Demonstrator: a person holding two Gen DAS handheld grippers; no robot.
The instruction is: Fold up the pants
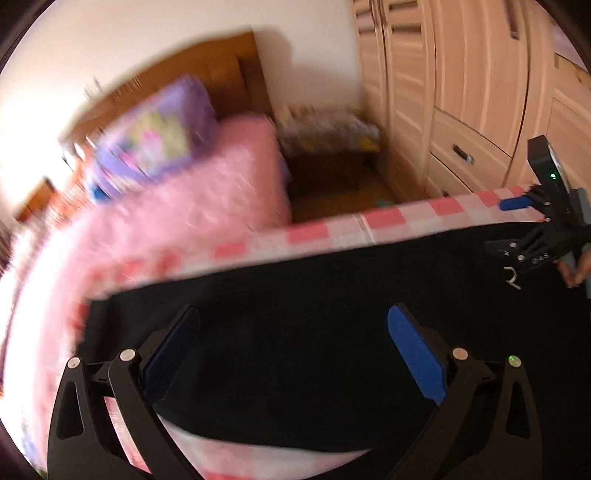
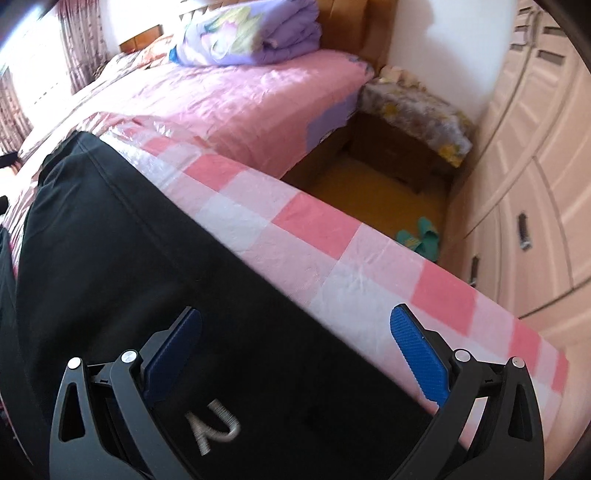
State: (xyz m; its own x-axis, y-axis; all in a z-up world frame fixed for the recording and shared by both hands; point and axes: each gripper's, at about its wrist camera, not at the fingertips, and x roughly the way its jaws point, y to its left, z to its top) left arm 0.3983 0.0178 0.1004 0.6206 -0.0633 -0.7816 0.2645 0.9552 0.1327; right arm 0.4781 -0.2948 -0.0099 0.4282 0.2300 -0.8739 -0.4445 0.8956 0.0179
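Note:
Black pants (image 1: 314, 295) lie flat along the edge of a pink-and-white checked sheet (image 1: 388, 218). My left gripper (image 1: 291, 350) is open and empty, hovering over one end of the pants. In the right wrist view the pants (image 2: 122, 236) show a small grey embroidered logo (image 2: 212, 428). My right gripper (image 2: 295, 354) is open and empty above that logo end, near the sheet's edge (image 2: 332, 240). The right gripper (image 1: 517, 205) also shows at the far right of the left wrist view. The left view is blurred.
A pink bed (image 2: 240, 96) with a folded purple quilt (image 2: 251, 33) lies beyond. A covered bedside cabinet (image 2: 413, 118), green slippers (image 2: 421, 240) on the floor and a light wooden wardrobe (image 2: 535, 166) stand to the right.

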